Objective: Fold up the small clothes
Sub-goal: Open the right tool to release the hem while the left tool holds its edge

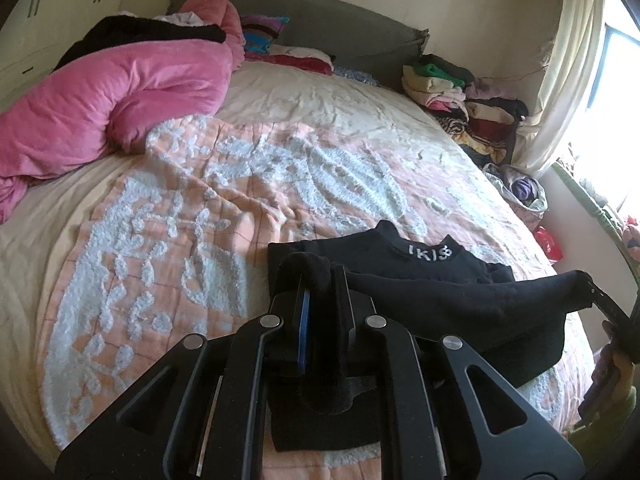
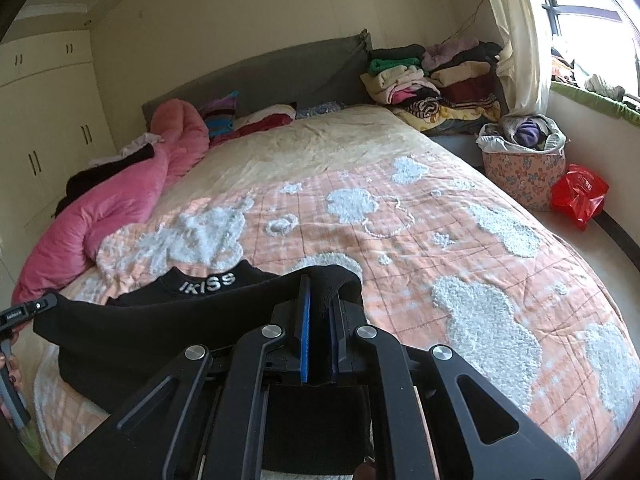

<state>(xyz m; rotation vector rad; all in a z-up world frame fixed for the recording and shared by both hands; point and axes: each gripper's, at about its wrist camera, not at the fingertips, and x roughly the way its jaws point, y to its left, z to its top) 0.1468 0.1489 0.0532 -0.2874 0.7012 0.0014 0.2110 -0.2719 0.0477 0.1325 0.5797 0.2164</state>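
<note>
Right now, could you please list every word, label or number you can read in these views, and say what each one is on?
"IKISS": white letters on the collar of the black garment lying on the bed.
Small white print on the left gripper's body at the picture's edge: too small to read.
Print on the red plastic bag: too blurred to read.

A small black garment (image 1: 400,264) with a high collar lies near the foot of the bed (image 1: 280,128), on its peach quilt with fluffy white patterns. White letters across the collar (image 2: 208,282) read "IKISS". The upper part rests flat on the quilt, collar toward the headboard. The lower edge is lifted off the quilt at two corners and stretched taut between them, folding up over the body.
</note>
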